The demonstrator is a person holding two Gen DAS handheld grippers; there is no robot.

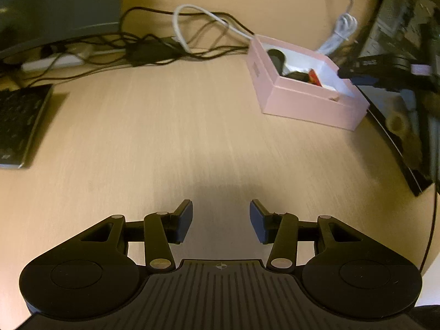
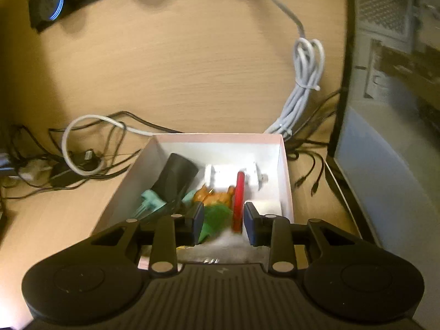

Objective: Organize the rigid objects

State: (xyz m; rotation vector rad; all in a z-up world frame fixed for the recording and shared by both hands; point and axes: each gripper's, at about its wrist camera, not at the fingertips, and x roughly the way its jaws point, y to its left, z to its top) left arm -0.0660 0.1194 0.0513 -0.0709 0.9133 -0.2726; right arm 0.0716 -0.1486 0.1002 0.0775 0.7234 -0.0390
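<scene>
One pink box [image 1: 308, 101] stood on one desk [image 1: 170, 126]. Inside the box [image 2: 283, 165]: one black cylinder [image 2: 176, 176], one red stick [image 2: 238, 200], one teal piece [image 2: 150, 200], one orange figure [image 2: 213, 195], one green item [image 2: 217, 217], and one white part [image 2: 233, 176], though blur may have hidden more. One coiled white cable [image 2: 305, 82]. One power strip [image 1: 55, 62]. One keyboard [image 1: 19, 126]. Black cords [image 1: 154, 46]: several, tangled beyond counting.

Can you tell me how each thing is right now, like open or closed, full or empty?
Pink cardboard box: open, no lid on, holding several objects.
Left claw: open, empty, over bare wooden desk.
Right claw: open, above the box.
White cable bundle: coiled and tied.
</scene>
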